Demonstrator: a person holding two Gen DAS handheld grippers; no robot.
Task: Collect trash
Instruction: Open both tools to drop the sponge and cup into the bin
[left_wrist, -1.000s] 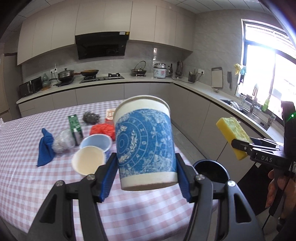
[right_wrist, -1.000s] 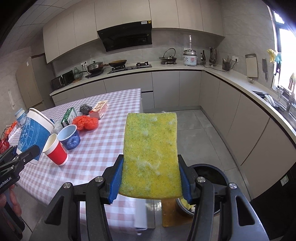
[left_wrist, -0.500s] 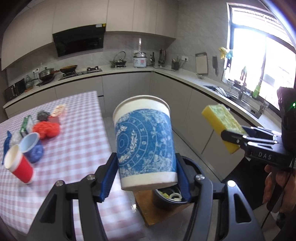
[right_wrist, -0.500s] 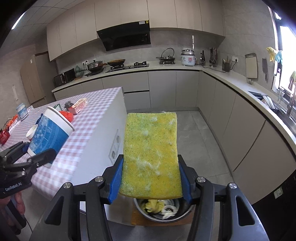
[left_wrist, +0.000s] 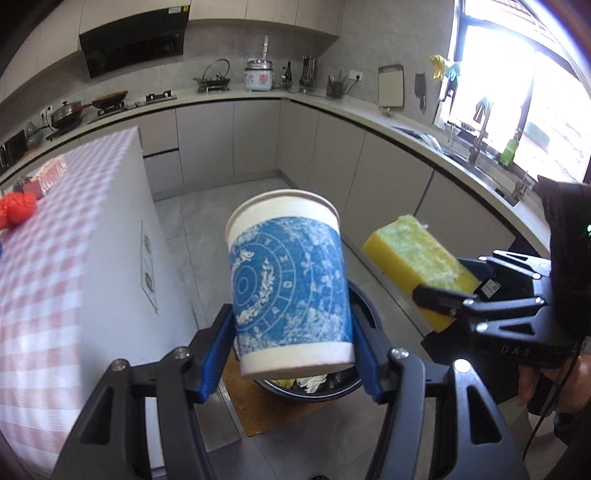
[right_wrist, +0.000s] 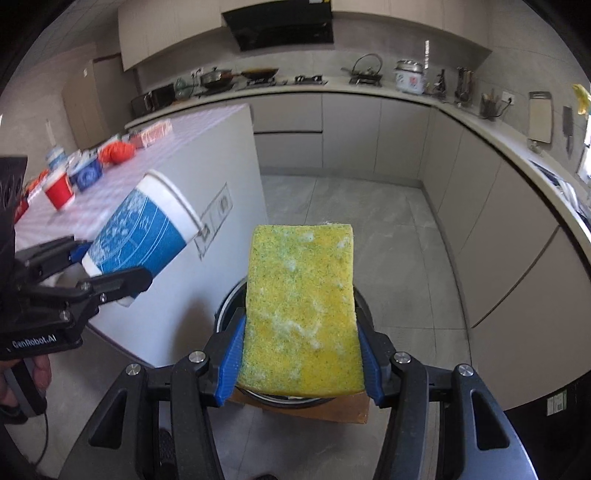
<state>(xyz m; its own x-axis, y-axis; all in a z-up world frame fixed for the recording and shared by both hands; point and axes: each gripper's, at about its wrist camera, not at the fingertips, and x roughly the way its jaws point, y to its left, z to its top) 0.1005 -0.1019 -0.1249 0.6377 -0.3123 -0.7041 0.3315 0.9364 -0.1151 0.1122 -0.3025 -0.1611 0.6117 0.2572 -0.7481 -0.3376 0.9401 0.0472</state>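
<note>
the left tool (left_wrist: 293, 332) is pinching a blue and white paper cup (left_wrist: 290, 280). the right tool (right_wrist: 301, 354) is pinching a yellow sponge (right_wrist: 301, 310). both are hanging over a dark trash bin (left_wrist: 332, 387) on the floor, at about 6 o'clock in each view. some trash is already lying in the bin. neither thing is being dropped yet. more things are waiting on the checked surface (left_wrist: 55, 258) at 9 o'clock: a red cup (right_wrist: 59, 190), a blue cup (right_wrist: 86, 175) and an orange ball (right_wrist: 118, 151). a grey kitchen is wrapping around the room.
</note>
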